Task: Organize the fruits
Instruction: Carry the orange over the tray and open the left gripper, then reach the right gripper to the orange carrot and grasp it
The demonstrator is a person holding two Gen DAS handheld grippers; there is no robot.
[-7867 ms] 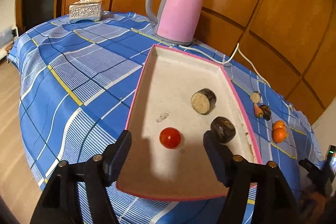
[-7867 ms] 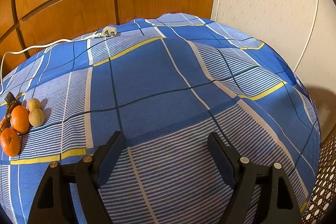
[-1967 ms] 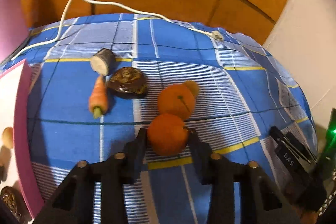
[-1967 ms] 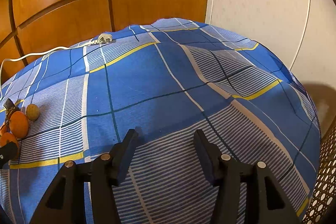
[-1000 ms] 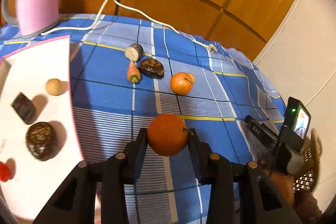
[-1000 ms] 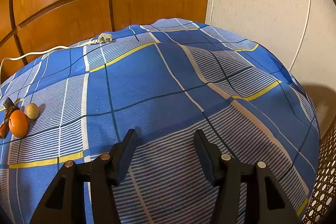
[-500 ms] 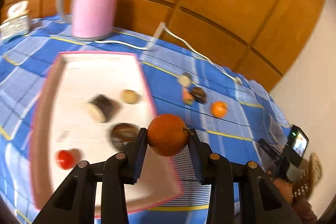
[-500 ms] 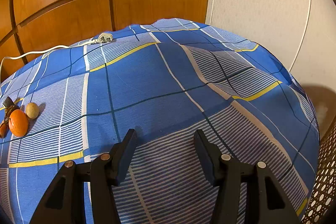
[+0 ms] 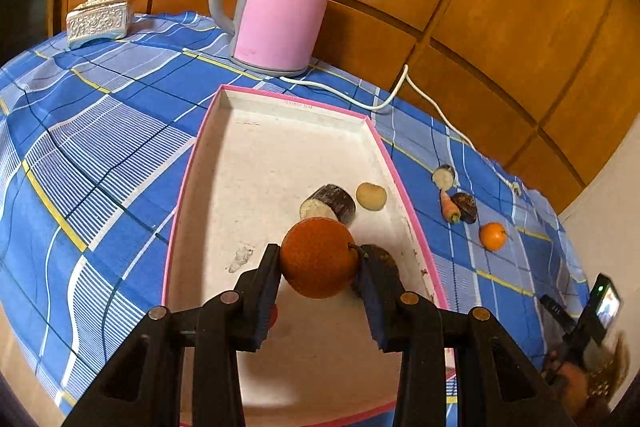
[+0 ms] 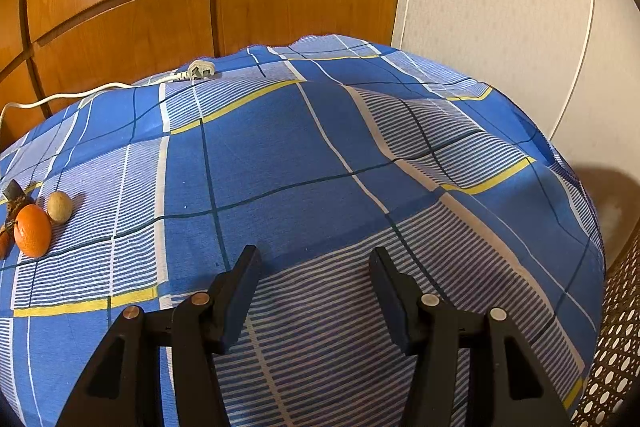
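Observation:
My left gripper (image 9: 318, 269) is shut on an orange (image 9: 319, 258) and holds it above the near half of the pink-rimmed white tray (image 9: 280, 131). In the tray lie a dark cut cylinder (image 9: 329, 203), a small tan fruit (image 9: 371, 195) and a dark round piece (image 9: 384, 255) partly hidden behind the finger. On the cloth to the right lie a second orange (image 9: 493, 236), a small carrot (image 9: 449, 207) and two dark pieces. My right gripper (image 10: 314, 281) is open and empty over bare cloth; the orange (image 10: 32, 231) and a tan fruit (image 10: 59, 207) lie far to its left.
A pink kettle (image 9: 280, 7) stands behind the tray, its white cord (image 9: 400, 91) running right to a plug (image 10: 200, 70). A tissue box (image 9: 100, 19) sits at the far left. The table's edge drops off to the right, by a wicker basket (image 10: 620, 347).
My left gripper closed on the orange, lifted it off the cloth and carried it left over the tray. My right gripper narrowed slightly early on and has stayed still since.

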